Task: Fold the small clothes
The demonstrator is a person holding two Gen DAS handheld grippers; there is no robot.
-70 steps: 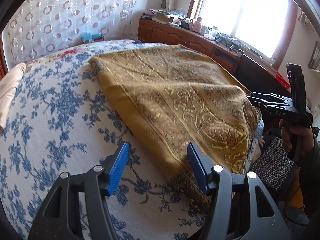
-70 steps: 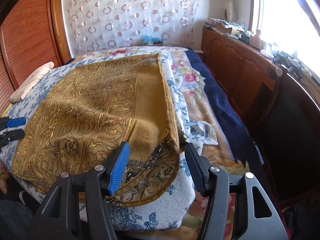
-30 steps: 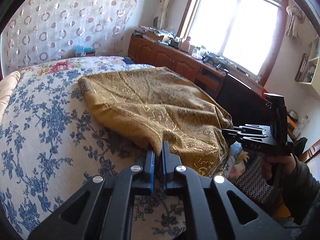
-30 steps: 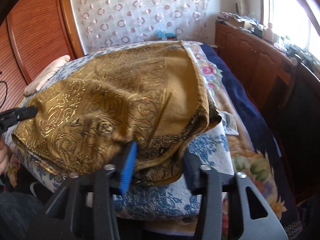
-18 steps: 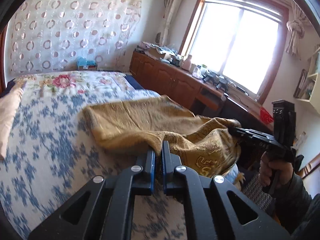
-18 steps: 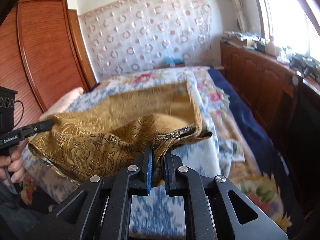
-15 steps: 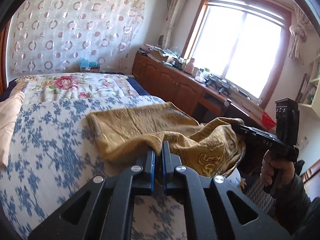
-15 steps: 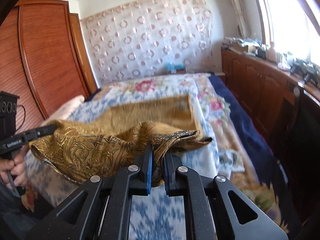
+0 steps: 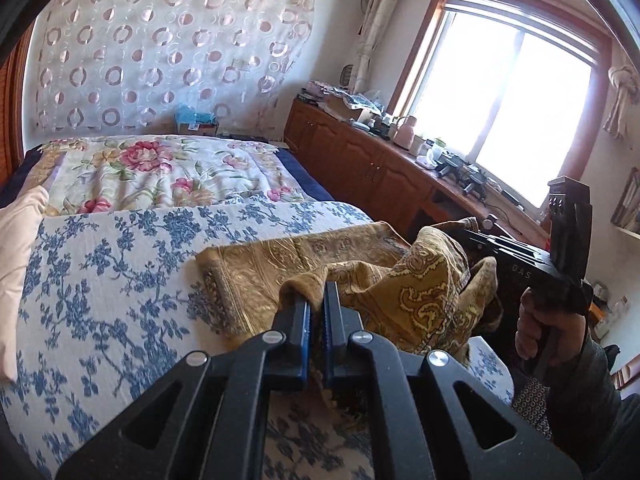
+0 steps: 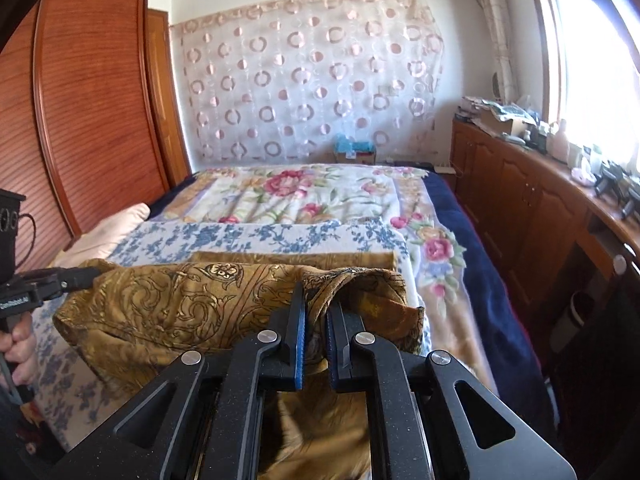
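Left wrist view: both tools, left tool and right tool, clamp the gold cloth over the blue-flowered bedspread, wooden cabinets alongside.

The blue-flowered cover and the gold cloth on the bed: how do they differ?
The blue-flowered cover lies flat; the gold cloth is bunched, its near edge lifted. The cover is white with blue sprigs; the cloth is gold with paisley. Nothing grips the cover; the left gripper and right gripper pinch the cloth.
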